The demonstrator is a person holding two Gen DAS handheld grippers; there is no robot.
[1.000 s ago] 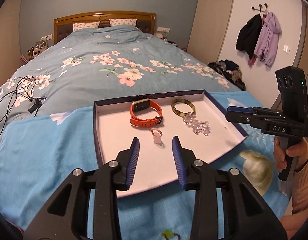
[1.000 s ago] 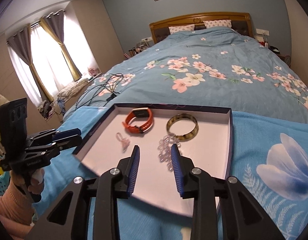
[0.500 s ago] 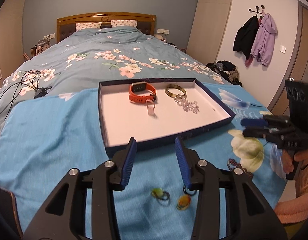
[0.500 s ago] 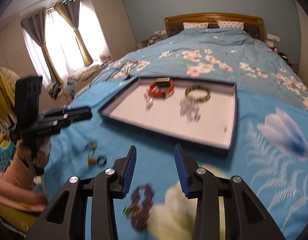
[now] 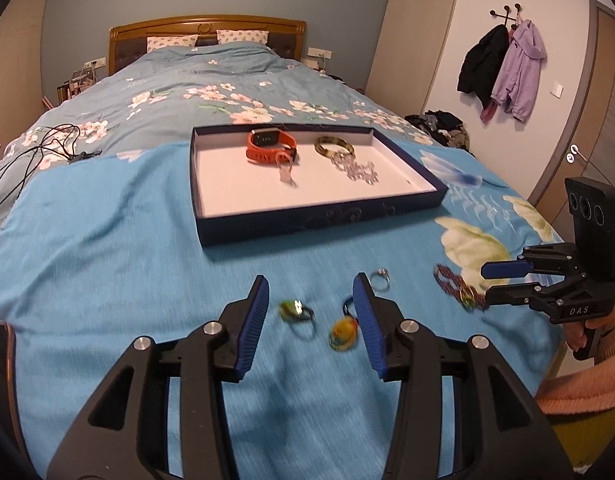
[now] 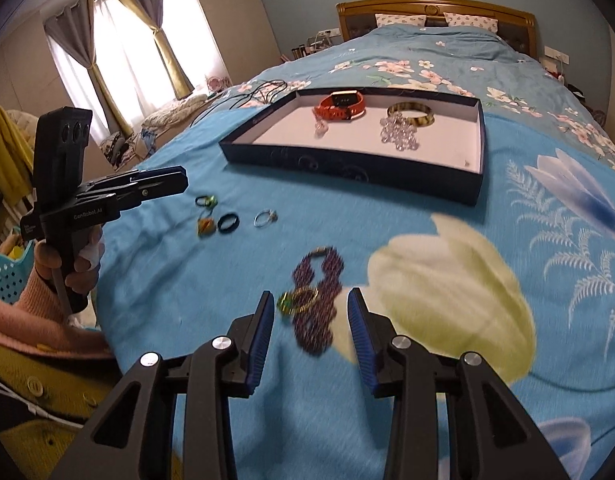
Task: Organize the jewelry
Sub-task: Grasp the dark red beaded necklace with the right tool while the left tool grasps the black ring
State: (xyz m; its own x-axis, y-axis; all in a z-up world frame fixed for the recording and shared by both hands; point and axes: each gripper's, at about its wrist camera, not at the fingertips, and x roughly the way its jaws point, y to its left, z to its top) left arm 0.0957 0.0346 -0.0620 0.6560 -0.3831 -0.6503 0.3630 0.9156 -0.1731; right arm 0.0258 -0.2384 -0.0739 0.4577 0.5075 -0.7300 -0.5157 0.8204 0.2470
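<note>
With jaws spread and empty, the right gripper [image 6: 310, 312] is hovering over the purple bead bracelet [image 6: 317, 300] lying on the bed [image 6: 427, 360] short of the tray [image 6: 347, 168], so it is needing a low, centred pinch, while the left gripper [image 5: 309, 300] is waiting, released, above the rings [image 5: 295, 310].

Open blue bedspread [image 5: 107, 264] lies left of the left gripper [image 5: 309, 312], a wide lane with only fabric folds. Between its spread fingers [image 5: 253, 320] sit a green ring [image 5: 293, 310] and an orange ring [image 5: 342, 330], close together. A silver ring [image 5: 379, 279] lies just past the right finger. Ahead, the tray's dark wall [image 5: 319, 224] blocks a low sweep; anything going in must clear its rim. The right gripper [image 6: 311, 332] straddles the purple bead bracelet [image 6: 317, 296], with flat printed bedspread free to its right.
</note>
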